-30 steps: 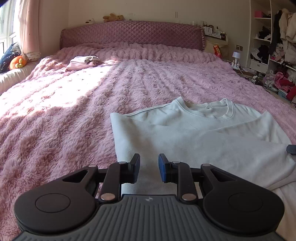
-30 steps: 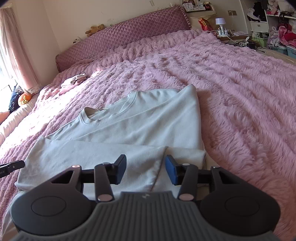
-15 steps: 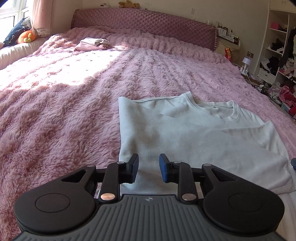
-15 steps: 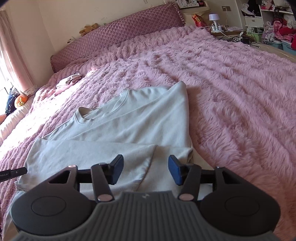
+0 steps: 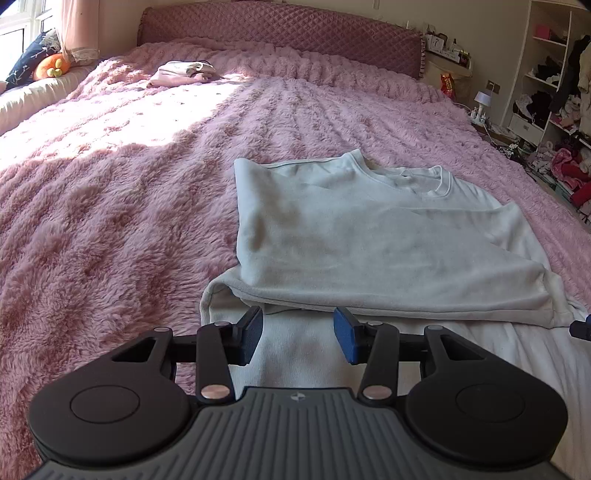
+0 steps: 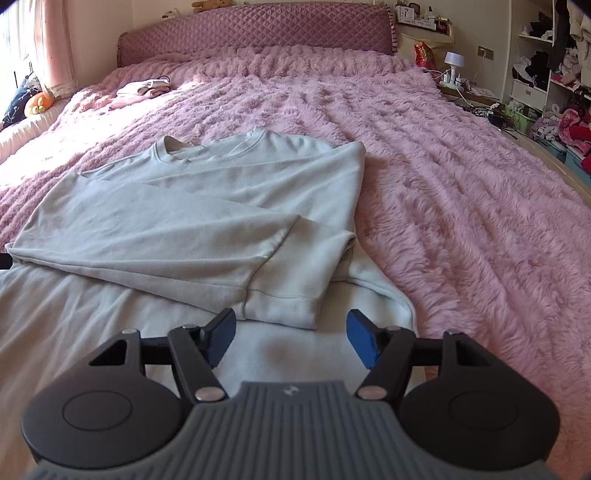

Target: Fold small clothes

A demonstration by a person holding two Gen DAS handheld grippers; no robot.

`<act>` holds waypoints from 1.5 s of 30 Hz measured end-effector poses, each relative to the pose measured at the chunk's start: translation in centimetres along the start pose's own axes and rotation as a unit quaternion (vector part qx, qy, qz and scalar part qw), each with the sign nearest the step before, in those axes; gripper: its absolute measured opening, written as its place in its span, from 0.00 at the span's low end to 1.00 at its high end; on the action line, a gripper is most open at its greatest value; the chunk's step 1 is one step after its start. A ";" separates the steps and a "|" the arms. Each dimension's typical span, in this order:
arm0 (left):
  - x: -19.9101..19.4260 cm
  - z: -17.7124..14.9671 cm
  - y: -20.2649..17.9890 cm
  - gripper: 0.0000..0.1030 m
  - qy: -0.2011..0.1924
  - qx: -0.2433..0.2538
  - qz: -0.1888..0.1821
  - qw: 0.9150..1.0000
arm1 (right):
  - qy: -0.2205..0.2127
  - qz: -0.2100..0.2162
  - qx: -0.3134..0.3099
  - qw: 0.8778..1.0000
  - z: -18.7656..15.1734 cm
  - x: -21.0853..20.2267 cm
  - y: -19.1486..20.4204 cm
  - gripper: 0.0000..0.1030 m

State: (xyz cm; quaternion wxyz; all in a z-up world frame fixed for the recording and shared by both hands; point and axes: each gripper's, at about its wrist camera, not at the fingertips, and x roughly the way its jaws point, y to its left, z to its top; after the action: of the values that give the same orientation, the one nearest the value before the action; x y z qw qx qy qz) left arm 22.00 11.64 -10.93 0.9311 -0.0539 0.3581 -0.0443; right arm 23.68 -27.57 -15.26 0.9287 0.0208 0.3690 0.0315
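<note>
Both claws hang wide open and empty over the near end of a pale sweatshirt [image 5: 369,236] on a bed: the left claw [image 5: 298,334] above its near left corner, the right claw [image 6: 291,338] just short of the folded-in sleeve cuff [image 6: 280,295]. Sleeves lie crossed over the garment's body on the pink fleece blanket [image 6: 461,177], with folded clothes [image 5: 183,72] lying near the headboard [image 5: 280,27].

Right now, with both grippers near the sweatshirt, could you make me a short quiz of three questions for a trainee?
1. True or false: the left gripper has its jaws shut on the sweatshirt.
2. What lies under the sweatshirt: A) pink blanket, B) wooden table, C) carpet?
3. Fill in: the right gripper has its jaws ____.

Key: 1 false; 2 A; 3 open.
</note>
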 end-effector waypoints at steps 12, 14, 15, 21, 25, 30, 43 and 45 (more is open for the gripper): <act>-14.7 -7.5 2.4 0.77 0.007 -0.092 -0.086 0.992 | -0.033 0.126 0.068 0.989 -8.6 -18.3 -6.7 0.67; -15.2 -9.5 3.3 0.77 0.023 -0.108 -0.086 0.990 | -0.017 0.134 0.076 0.988 -10.5 -19.7 -7.7 0.65; -15.4 -10.8 3.8 0.77 0.033 -0.115 -0.084 0.989 | -0.007 0.136 0.080 0.988 -11.6 -20.2 -8.2 0.61; -15.4 -16.1 8.0 0.75 0.056 -0.229 -0.118 0.965 | 0.054 0.134 0.124 0.982 -16.1 -20.3 -10.2 0.41; -15.0 -17.1 9.4 0.75 0.050 -0.271 -0.115 0.954 | 0.066 0.135 0.139 0.979 -16.8 -19.4 -10.4 0.41; -13.7 -17.4 10.1 0.75 0.058 -0.295 -0.140 0.944 | 0.086 0.139 0.130 0.978 -16.5 -18.1 -9.2 0.41; -10.1 -17.9 8.4 0.75 0.093 -0.315 -0.197 0.924 | 0.100 0.154 0.189 0.965 -16.9 -16.3 -9.4 0.46; -9.9 -17.8 8.2 0.75 0.093 -0.315 -0.201 0.923 | 0.100 0.154 0.190 0.964 -16.8 -16.1 -9.3 0.40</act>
State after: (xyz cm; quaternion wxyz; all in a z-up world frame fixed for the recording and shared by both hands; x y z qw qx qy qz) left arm 3.07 19.75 -18.61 0.8000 -0.4106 0.4204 -0.1208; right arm 0.84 -37.77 -17.07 0.8498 0.2502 0.4518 0.1055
